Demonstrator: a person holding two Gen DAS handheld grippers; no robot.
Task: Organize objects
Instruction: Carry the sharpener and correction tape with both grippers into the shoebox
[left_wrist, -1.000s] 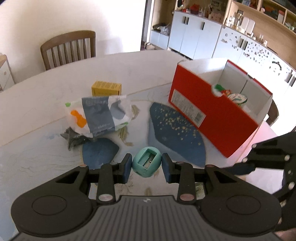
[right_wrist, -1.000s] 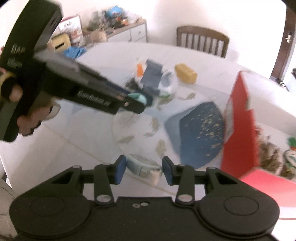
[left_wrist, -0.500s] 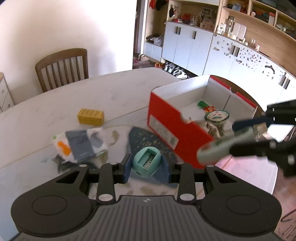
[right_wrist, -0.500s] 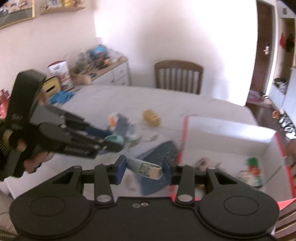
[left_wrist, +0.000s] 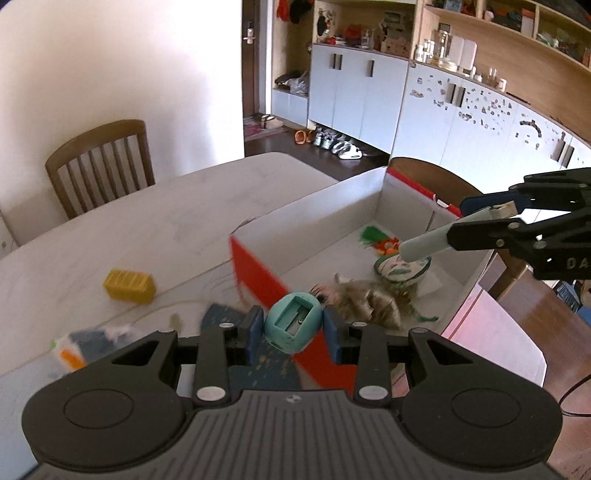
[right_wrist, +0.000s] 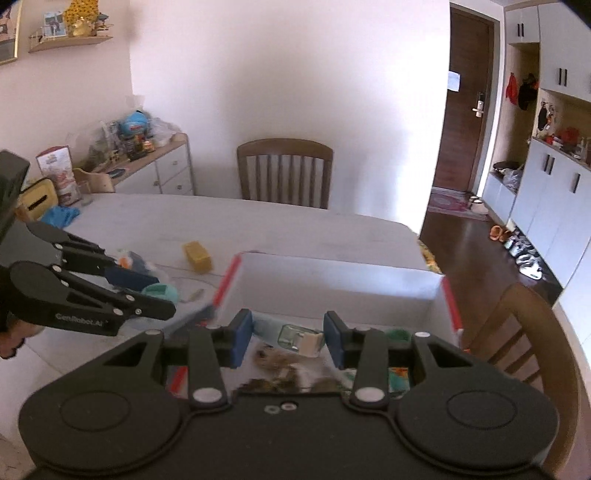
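Observation:
My left gripper (left_wrist: 293, 328) is shut on a teal egg-shaped pencil sharpener (left_wrist: 293, 325), held in the air just at the near red corner of the open red-and-white box (left_wrist: 317, 218). My right gripper (right_wrist: 288, 338) is shut on a pale green tube (right_wrist: 295, 336) lying crosswise between its pads, above the box's inside. In the left wrist view the right gripper (left_wrist: 465, 221) hangs over the box's right end, with the tube (left_wrist: 424, 248) pointing down at a patterned bowl (left_wrist: 402, 267). In the right wrist view the left gripper (right_wrist: 147, 288) and sharpener (right_wrist: 160, 291) are at the left.
The box (right_wrist: 332, 277) also holds a furry brown thing (left_wrist: 369, 299) and a green-and-orange toy (left_wrist: 380, 240). A yellow block (left_wrist: 128, 285), a plastic pouch (left_wrist: 85, 347) and a dark blue mat (left_wrist: 221, 317) lie on the pale table. Wooden chairs (right_wrist: 284, 171) stand at the table's edges.
Both grippers have risen from over the blue mat and travelled toward the box, each keeping its grip. The right gripper with the tube is now over the box's inside.

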